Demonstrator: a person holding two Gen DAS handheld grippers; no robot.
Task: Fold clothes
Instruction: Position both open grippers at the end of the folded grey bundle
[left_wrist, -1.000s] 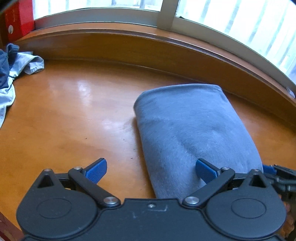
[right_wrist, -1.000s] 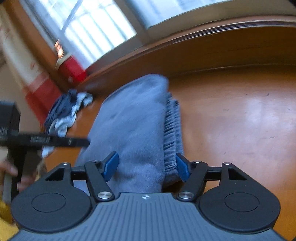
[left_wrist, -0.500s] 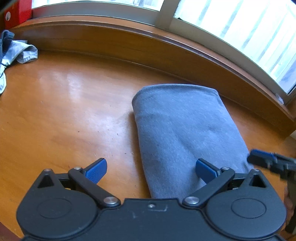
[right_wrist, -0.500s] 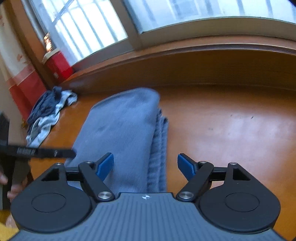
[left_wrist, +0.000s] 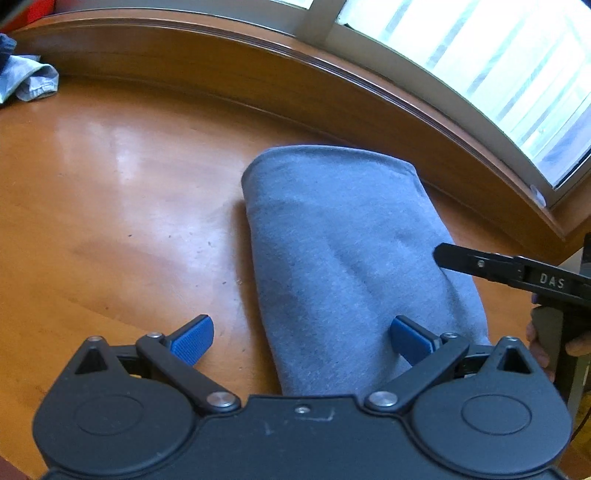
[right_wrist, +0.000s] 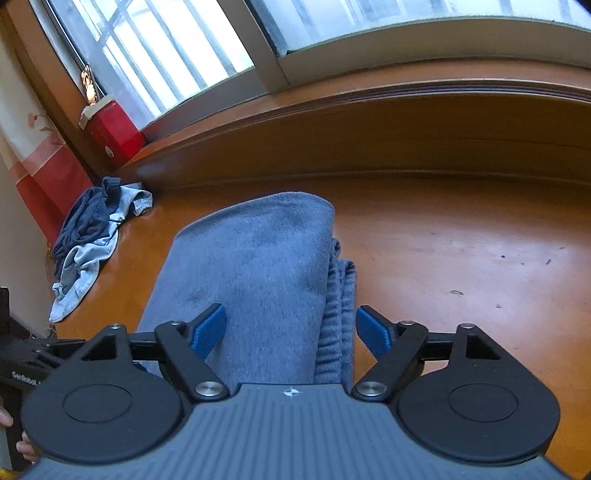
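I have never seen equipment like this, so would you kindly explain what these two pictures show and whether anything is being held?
These are no robot arms: a person holds a hand-held two-finger gripper in each hand, each with a fisheye camera looking along its blue-padded fingers. One picture looks out from the left gripper, the other from the right gripper. Both face a folded grey-blue fleece garment lying on a glossy orange-brown wooden surface below a window. A crumpled pile of denim and dark clothes lies in the far corner beside a red box. Nothing is held: the left jaws stand wide open, and the right jaws are opening, with the garment's edge between them but unpressed.
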